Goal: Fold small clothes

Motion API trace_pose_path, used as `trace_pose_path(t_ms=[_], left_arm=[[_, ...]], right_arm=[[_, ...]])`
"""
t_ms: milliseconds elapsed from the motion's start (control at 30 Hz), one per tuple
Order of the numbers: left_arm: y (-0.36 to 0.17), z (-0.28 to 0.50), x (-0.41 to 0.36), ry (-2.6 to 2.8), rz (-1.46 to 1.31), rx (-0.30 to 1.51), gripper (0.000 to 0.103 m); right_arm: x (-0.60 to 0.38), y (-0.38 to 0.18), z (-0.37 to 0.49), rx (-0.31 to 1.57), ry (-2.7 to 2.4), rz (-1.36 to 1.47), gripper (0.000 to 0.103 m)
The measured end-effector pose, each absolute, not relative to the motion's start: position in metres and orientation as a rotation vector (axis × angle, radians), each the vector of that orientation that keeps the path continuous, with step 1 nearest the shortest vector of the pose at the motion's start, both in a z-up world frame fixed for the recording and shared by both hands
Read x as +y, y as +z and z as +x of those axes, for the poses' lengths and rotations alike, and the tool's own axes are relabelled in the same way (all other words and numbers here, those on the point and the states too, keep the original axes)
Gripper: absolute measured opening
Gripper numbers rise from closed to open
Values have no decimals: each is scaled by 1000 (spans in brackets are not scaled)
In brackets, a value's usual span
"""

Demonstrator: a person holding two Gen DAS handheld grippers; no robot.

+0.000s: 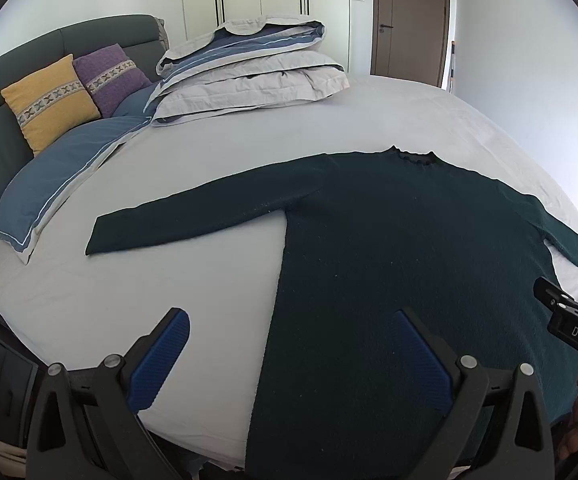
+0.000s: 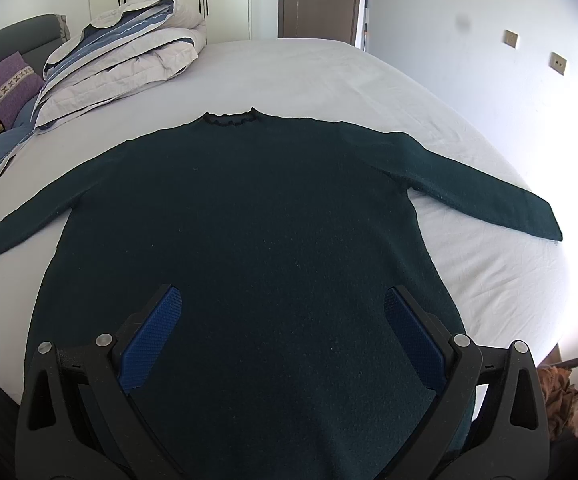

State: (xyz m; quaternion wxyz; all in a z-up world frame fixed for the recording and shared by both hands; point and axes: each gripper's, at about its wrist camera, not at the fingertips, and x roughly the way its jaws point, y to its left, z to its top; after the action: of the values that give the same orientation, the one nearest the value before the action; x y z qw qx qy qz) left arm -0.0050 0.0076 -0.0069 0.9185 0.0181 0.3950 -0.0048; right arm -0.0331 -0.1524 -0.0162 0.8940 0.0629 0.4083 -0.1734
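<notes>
Right wrist view puts the dark green sweater (image 2: 241, 216) flat on the white bed sheet (image 2: 369, 80), front down or up I cannot tell, with its frilled collar (image 2: 231, 117) at twelve o'clock, one sleeve (image 2: 473, 188) reaching to three o'clock and the other sleeve (image 2: 21, 228) to nine o'clock. The right gripper (image 2: 283, 308) hangs over the lower body of the sweater, jaws spread wide with nothing between the blue pads. In the left wrist view the left gripper (image 1: 289, 336) hangs above the sweater's side edge near the hem, also wide open and empty; one pad is over bare sheet, the other over knit. The right gripper's tip shows at four o'clock in that view.

No fold looks started. The likeliest trouble, as I judge it, is a pinch that catches the sheet together with the knit, since both are soft and lie flush; lifting would then drag the sheet and skew the sweater. A grip taking only the top layer would let the back lag and bunch. Uneven lifting by the two hands could twist the body and leave a crooked crease. The folded duvet (image 2: 125, 44) at ten o'clock sits well apart from the sweater.
</notes>
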Motion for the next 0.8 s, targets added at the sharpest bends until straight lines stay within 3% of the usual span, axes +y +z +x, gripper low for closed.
trace_pose_path(t_ms=[800], left_arm=[[-9, -6, 6, -11, 38, 815, 103]], right_arm=[[-149, -23, -34, 854, -356, 130, 103]])
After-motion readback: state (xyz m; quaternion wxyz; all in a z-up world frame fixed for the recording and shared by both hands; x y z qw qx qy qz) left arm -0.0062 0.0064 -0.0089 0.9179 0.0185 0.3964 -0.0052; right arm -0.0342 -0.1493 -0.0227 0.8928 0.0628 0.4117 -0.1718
